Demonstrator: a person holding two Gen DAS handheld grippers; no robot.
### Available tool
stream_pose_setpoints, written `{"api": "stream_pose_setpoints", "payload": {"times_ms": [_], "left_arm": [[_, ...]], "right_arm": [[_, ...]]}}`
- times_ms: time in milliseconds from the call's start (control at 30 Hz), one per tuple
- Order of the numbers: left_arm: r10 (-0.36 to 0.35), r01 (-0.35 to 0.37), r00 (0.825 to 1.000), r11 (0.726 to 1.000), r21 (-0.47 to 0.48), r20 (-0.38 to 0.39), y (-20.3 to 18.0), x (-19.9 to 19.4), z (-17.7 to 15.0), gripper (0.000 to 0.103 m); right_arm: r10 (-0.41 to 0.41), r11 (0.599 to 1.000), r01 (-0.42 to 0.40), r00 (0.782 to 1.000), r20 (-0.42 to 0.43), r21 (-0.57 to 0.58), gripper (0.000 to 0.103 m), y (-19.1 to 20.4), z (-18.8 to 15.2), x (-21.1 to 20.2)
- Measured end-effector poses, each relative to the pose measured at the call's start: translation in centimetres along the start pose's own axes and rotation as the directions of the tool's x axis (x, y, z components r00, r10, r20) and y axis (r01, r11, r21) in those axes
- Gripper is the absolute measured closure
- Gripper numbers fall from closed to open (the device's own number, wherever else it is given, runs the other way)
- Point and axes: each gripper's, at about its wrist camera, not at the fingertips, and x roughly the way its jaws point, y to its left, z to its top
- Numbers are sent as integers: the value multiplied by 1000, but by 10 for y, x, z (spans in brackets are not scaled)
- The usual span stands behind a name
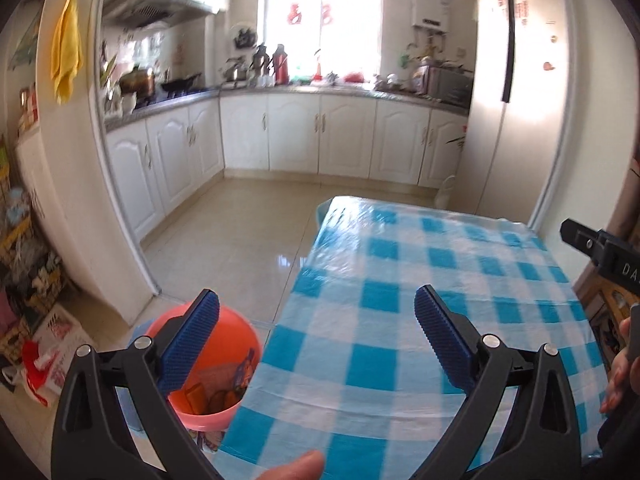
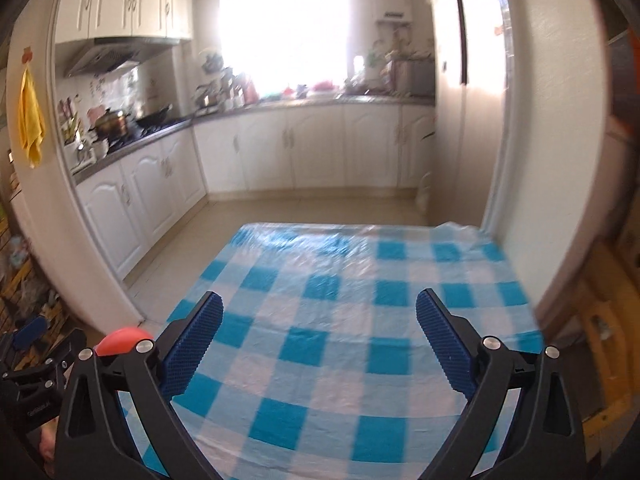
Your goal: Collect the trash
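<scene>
Left wrist view: the left gripper [image 1: 316, 308] is spread wide and empty above a blue-checked worktop [image 1: 400, 280]; an orange trash bin [image 1: 224, 364] stands on the floor beside the worktop's left edge.

Right wrist view: the right gripper [image 2: 319, 312] is spread wide, empty, over the worktop [image 2: 340, 320]; the bin's rim [image 2: 124, 338] peeks beside the worktop's left edge.

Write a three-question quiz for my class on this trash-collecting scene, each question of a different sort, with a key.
1. True or false: the left gripper holds a piece of trash.
2. The orange bin stands: A) on the table, B) on the floor beside the table, C) on the kitchen counter.
3. What pattern does the tablecloth have?

Key:
1. False; both it and the right gripper are open with nothing between the fingers.
2. B.
3. Blue and white checks.
</scene>
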Motion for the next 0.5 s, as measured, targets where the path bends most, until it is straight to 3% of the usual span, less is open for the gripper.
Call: {"api": "stream_pose_setpoints", "payload": {"times_ms": [233,500], "left_arm": [[-39,34,994,998,54,101,-41,-51,18,4],[-96,81,977,993,82,190,-80,-103,26,4]], "right_arm": [[-90,996,88,983,158,23,5,-35,8,-73],[-178,983,182,917,356,21,5,-48,6,-150]]}}
